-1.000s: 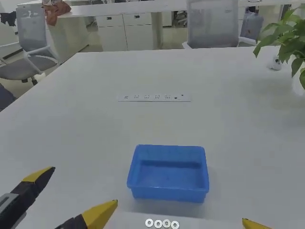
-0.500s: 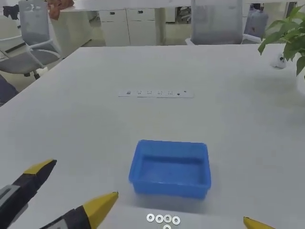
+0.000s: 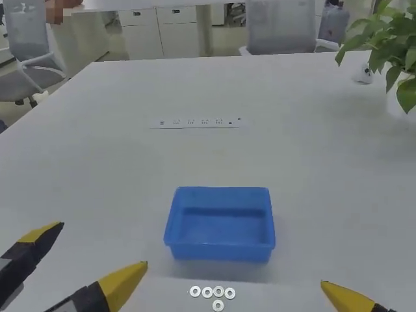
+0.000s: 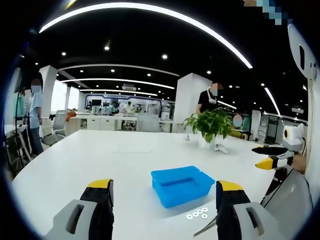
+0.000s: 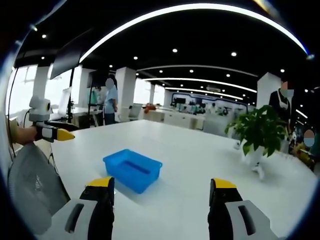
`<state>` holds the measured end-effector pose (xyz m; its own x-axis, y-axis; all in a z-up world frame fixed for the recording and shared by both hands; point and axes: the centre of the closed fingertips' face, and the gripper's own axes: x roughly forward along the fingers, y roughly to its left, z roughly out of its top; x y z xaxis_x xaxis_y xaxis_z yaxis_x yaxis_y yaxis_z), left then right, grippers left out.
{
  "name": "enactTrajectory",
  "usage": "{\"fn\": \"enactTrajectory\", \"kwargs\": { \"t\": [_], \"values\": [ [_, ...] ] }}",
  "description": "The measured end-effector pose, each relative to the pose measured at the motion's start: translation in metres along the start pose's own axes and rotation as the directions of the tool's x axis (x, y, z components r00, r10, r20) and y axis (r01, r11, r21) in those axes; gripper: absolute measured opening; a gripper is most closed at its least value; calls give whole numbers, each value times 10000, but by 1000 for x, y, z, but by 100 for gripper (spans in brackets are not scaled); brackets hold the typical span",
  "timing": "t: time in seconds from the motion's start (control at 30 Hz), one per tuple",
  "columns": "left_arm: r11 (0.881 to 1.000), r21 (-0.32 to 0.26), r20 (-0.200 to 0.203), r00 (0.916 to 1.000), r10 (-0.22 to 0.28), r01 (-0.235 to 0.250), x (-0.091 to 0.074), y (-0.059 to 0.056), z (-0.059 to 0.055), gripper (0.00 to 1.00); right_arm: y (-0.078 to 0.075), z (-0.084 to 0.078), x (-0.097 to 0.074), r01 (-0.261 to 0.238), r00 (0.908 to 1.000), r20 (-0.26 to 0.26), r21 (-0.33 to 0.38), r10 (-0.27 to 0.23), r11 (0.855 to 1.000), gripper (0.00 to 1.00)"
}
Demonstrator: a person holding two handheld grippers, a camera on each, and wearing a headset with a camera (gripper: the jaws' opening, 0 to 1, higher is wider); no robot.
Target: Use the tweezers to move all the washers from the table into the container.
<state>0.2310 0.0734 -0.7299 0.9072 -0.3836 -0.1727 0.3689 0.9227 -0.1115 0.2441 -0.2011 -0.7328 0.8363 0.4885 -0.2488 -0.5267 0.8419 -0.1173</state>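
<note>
Left claw (image 3: 99,246): jaws spread wide, nothing between them. It hangs over the near-left part of the desk (image 3: 312,162), left of the washers (image 3: 212,293).
Right claw (image 5: 161,182): also wide open and holding nothing. In the head view one yellow tip of it pokes in at the bottom right.
There are five washers flat on the desk. Four sit in a tight row and the fifth sits just on your side of the row. All lie just in front of the near wall of the blue container (image 3: 218,250), outside it.
The container sits upright mid-desk, between the washers and the white power strip (image 3: 195,122) further back.
In your left gripper view a thin metal piece (image 4: 205,229), probably the tweezers, lies on the desk just on the near side of the washers. It is close to that claw's right jaw, and I can't tell if they touch.
A potted plant (image 3: 383,52) stands at the far right.
</note>
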Motion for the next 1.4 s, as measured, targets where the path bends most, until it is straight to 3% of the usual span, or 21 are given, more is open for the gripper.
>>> {"fn": "enactTrajectory", "kwargs": {
  "t": [0.3,0.4,0.47,0.53,0.57,0.6,0.67,0.7,0.73,0.83,0.9,0.93,0.97,1.03,1.1,1.23,1.27,1.3,1.33,1.37,1.4],
  "values": [
    [9998,61,-410,9990,-177,180,2,-3,-7,85,7,-12,5,-414,9972,-609,260,429,9988,76],
    [9989,-300,-881,9954,-386,361,3,-4,-16,85,10,-16,7,-640,9936,-901,433,677,9970,75],
    [9967,-618,-1770,9822,-631,529,3,-6,-31,84,13,-21,8,-955,9861,-1315,497,1013,9942,73],
    [9944,-664,-2948,9505,-981,821,1,-8,-49,77,20,-28,9,-1420,9707,-1920,248,1442,9895,72],
    [9917,-638,-3722,9194,-1271,1113,-1,-12,-61,70,24,-31,9,-1651,9607,-2217,263,1668,9859,71],
    [9904,-575,-3809,9142,-1383,1258,0,-13,-62,66,27,-34,9,-1818,9504,-2510,310,1837,9828,68],
    [9786,-447,-4351,8778,-2002,2010,2,-25,-70,59,39,-35,15,-2653,9263,-2758,61,2566,9641,59],
    [9685,-468,-4824,8435,-2362,2444,1,-32,-77,56,49,-39,18,-3274,8978,-3047,207,3179,9446,53],
    [9607,-309,-4960,8302,-2544,2759,4,-36,-79,54,55,-41,21,-3622,8807,-3189,226,3501,9318,48],
    [9196,81,-5614,7628,-3209,3927,10,-51,-90,45,80,-47,31,-4784,8188,-3556,113,4507,8781,30],
    [9027,229,-6009,7275,-3310,4296,13,-54,-99,40,93,-52,33,-5256,7860,-3718,190,4940,8505,28],
    [8874,285,-6265,6999,-3429,4602,14,-57,-106,35,102,-56,34,-5570,7605,-3818,321,5252,8299,26],
    [8758,404,-6306,6922,-3511,4810,16,-59,-108,31,106,-59,35,-5676,7493,-3915,360,5341,8225,25],
    [8513,349,-6480,6603,-3795,5235,18,-65,-114,24,115,-64,35,-6022,7237,-4035,270,5599,7979,21],
    [8379,445,-6610,6449,-3835,5439,22,-66,-119,21,120,-68,35,-6210,7082,-4175,151,5692,7837,19],
    [7871,945,-7153,5914,-3722,6096,23,-64,-131,18,123,-75,37,-6362,6884,-4365,200,5792,7712,18],
    [7869,891,-7154,5889,-3760,6106,24,-65,-132,16,124,-76,37,-6410,6837,-4359,246,5853,7671,17],
    [7664,1019,-7265,5737,-3782,6343,23,-65,-134,15,125,-77,37,-6442,6781,-4390,309,5894,7642,16],
    [7564,1095,-7316,5674,-3778,6448,23,-65,-135,14,126,-77,36,-6470,6743,-4398,353,5931,7617,15],
    [7331,1338,-7521,5500,-3631,6668,22,-62,-138,14,126,-78,36,-6489,6715,-4422,365,5945,7600,15],
    [7180,1545,-7622,5442,-3505,6787,22,-61,-140,13,127,-80,36,-6509,6685,-4471,348,5943,7584,15]
  ]
}}
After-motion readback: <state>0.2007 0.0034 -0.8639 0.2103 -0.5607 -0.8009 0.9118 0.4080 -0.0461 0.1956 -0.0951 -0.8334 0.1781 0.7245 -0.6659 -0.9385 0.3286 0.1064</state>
